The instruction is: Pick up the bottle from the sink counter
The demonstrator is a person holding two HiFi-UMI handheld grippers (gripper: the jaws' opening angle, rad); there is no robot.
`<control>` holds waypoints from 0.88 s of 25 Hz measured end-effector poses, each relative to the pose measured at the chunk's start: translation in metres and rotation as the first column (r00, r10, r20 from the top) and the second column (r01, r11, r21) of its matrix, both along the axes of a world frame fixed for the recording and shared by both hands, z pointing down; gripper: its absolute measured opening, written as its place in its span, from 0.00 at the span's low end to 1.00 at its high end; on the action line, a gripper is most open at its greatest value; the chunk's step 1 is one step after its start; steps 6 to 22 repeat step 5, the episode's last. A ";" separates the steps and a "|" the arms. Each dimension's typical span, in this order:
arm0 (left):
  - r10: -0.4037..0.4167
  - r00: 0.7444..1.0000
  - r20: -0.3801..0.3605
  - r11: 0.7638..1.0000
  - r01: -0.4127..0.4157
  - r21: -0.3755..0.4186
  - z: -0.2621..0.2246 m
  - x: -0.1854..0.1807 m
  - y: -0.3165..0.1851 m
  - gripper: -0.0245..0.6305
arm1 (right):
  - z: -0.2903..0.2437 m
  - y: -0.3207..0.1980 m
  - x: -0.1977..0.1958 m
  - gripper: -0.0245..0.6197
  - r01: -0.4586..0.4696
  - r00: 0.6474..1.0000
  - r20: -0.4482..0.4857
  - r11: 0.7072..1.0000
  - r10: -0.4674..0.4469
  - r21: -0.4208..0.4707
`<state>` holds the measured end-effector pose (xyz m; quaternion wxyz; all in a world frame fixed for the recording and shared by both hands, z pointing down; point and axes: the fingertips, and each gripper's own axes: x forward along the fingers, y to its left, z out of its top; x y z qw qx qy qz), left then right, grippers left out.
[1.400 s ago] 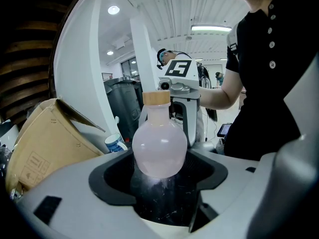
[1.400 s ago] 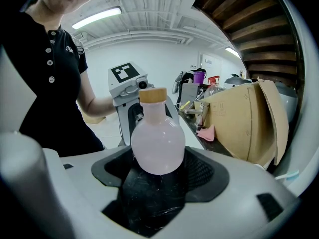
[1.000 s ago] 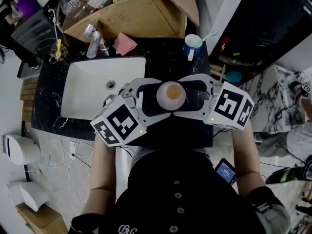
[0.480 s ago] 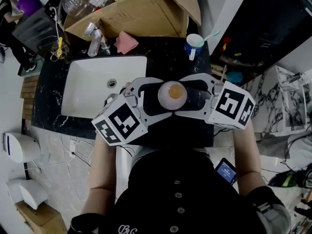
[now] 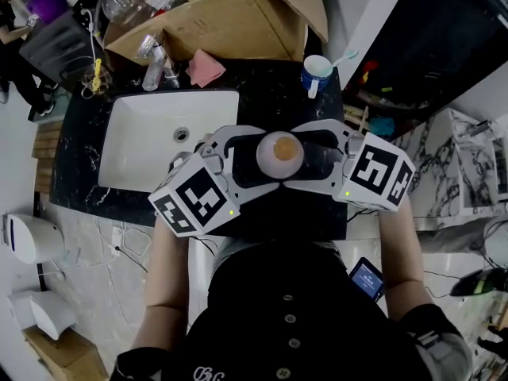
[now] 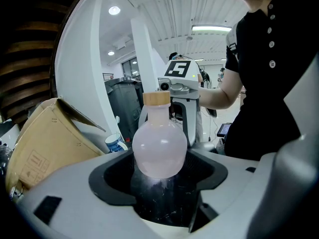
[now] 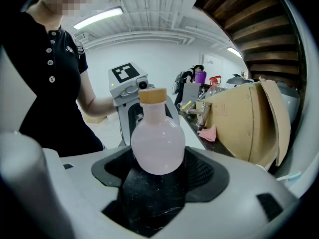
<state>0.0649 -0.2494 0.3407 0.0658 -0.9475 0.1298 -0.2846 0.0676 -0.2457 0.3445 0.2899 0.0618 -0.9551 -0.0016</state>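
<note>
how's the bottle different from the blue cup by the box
The bottle is round-bellied, pale pink and capped in tan; the cup is blue and white, open-topped, holding a toothbrush. The bottle sits gripped between the left gripper and right gripper; the cup stands free on the counter. Both are upright.

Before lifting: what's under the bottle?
Only the black marbled counter shows beneath the bottle, in both gripper views. The patch right under its round base is covered, so I cannot tell whether it is resting or lifted.
</note>
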 end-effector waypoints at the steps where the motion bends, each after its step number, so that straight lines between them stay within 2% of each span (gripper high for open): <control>1: -0.001 1.000 0.001 1.000 0.001 -0.001 0.001 0.000 0.000 0.55 | 0.001 0.000 0.000 0.55 0.003 1.000 -0.002 1.000 -0.003 0.001; 22: -0.001 1.000 0.011 1.000 0.001 -0.004 0.004 0.000 -0.001 0.55 | 0.004 -0.001 0.000 0.55 0.005 1.000 -0.002 1.000 -0.005 -0.004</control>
